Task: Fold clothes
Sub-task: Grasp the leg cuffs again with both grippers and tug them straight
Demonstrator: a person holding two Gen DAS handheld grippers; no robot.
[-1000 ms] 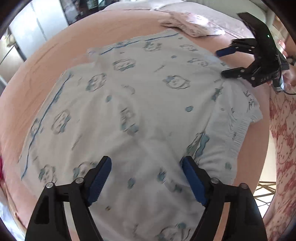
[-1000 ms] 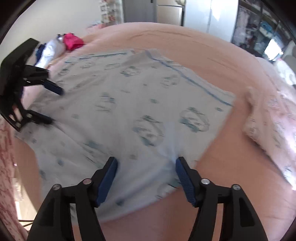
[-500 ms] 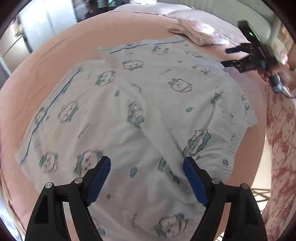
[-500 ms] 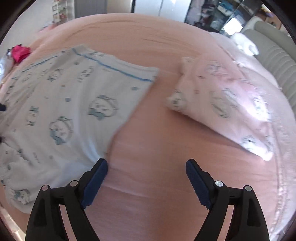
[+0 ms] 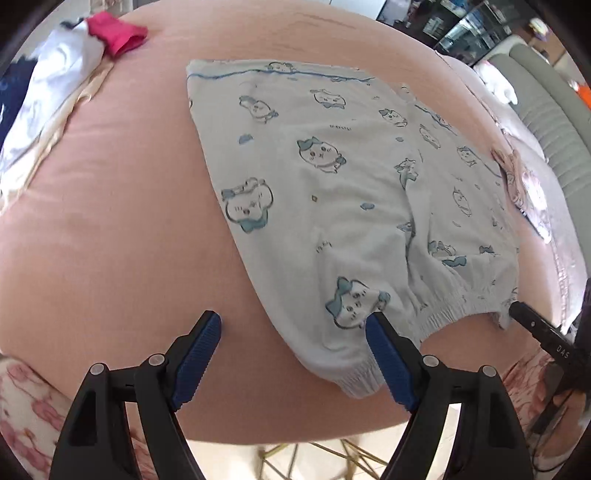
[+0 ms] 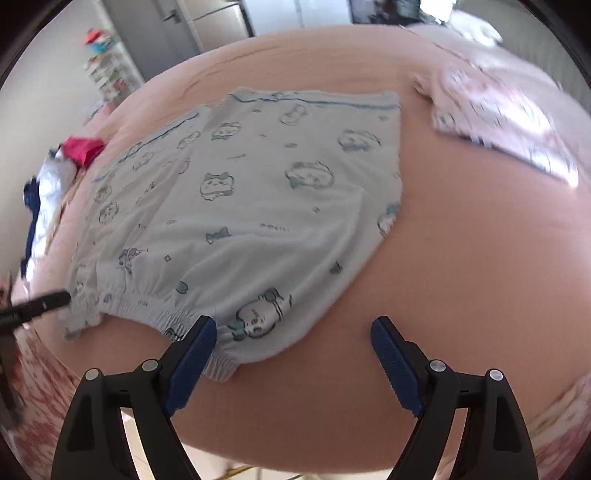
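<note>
The light blue shorts (image 5: pixel 332 206) lie flat on a pink bed (image 5: pixel 110 221). They have little cartoon animal faces on them, and blue lines along the leg ends at the far side. The stretchy waistband (image 5: pixel 443 314) is at the near edge of the bed, close to both tongs.

The left tongs (image 5: pixel 293 332) are wide apart and hold nothing. One blue pad (image 5: pixel 384 362) sits at the left corner of the waistband, and the other is over the bare pink sheet. The right tongs (image 6: pixel 291 339) are wide apart too and hold nothing. Their left pad (image 6: pixel 192 350) is at the right corner of the waistband, and the other pad is over bare sheet.

In the left view, the right tongs' black tip shows at the right edge, next to the waistband's other corner. White letters on it read "DAS" (image 5: pixel 562 350).

A pile of clothes (image 5: pixel 55 85) lies at the far left of the bed: white, dark blue, and one bright pink piece (image 5: pixel 118 33). It is well apart from the shorts. A pale pink folded garment (image 6: pixel 495 122) with small prints lies to the right of the shorts, near them. Nothing lies on top of the shorts. A pink flowery cloth (image 5: pixel 22 406) shows at the bottom corners.
</note>
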